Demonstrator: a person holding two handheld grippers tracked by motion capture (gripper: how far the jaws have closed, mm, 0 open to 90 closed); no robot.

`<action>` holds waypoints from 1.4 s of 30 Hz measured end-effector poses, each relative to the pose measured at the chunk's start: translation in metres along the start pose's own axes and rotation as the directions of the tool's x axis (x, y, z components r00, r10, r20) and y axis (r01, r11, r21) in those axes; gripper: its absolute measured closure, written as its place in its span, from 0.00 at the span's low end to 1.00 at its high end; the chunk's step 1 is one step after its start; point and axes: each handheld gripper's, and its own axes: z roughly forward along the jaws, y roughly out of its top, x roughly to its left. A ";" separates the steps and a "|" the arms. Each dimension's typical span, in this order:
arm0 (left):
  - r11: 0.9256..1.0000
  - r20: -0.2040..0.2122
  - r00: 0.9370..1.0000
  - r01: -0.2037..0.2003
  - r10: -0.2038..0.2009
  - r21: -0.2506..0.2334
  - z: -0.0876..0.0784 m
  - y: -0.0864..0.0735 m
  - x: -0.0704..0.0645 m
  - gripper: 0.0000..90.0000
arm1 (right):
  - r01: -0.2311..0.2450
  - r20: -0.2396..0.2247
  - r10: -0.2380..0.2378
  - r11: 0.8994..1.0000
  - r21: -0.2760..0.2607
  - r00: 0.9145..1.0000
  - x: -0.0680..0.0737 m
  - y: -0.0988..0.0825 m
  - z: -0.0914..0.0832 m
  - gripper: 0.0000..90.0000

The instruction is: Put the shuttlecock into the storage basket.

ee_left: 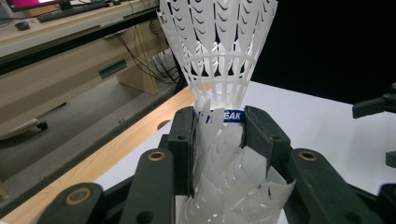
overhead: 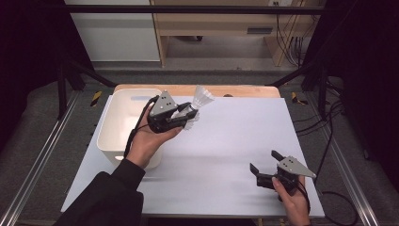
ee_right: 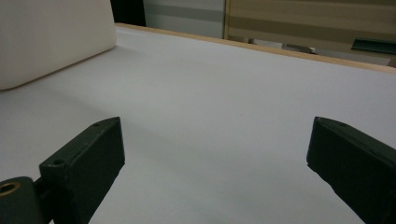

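Observation:
My left gripper (overhead: 189,114) is lifted off the table beside the white bin (overhead: 109,123), held in a hand. It is shut on white plastic shuttlecocks (overhead: 203,98) that look nested one in another. In the left gripper view the jaws (ee_left: 219,128) clamp the blue-banded base, the top skirt (ee_left: 217,42) flares above them, and a second skirt (ee_left: 229,186) lies lower between the fingers. My right gripper (overhead: 264,160) rests low at the near right of the table, open. In the right gripper view the right gripper (ee_right: 215,140) has nothing between its jaws.
A white sheet (overhead: 226,141) covers the table, and a wooden edge (overhead: 244,90) shows along the far side. The bin (ee_right: 46,37) stands at the table's left. Wooden furniture and cables lie beyond the table. Metal rails run along both sides on the floor.

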 end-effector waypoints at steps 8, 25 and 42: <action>1.000 -0.044 0.999 0.017 -0.017 -0.017 -0.016 0.002 0.022 0.72 | 0.001 0.002 -0.001 1.000 0.002 1.000 0.000 0.000 0.000 0.05; 0.998 -0.108 0.993 0.049 -0.053 -0.035 -0.035 -0.002 0.049 0.72 | 0.009 0.002 -0.009 1.000 0.002 1.000 0.000 0.000 0.000 0.05; 0.997 -0.127 0.990 0.062 -0.068 -0.053 -0.046 -0.004 0.056 0.72 | 0.010 0.004 -0.010 1.000 0.002 1.000 0.001 0.000 0.000 0.05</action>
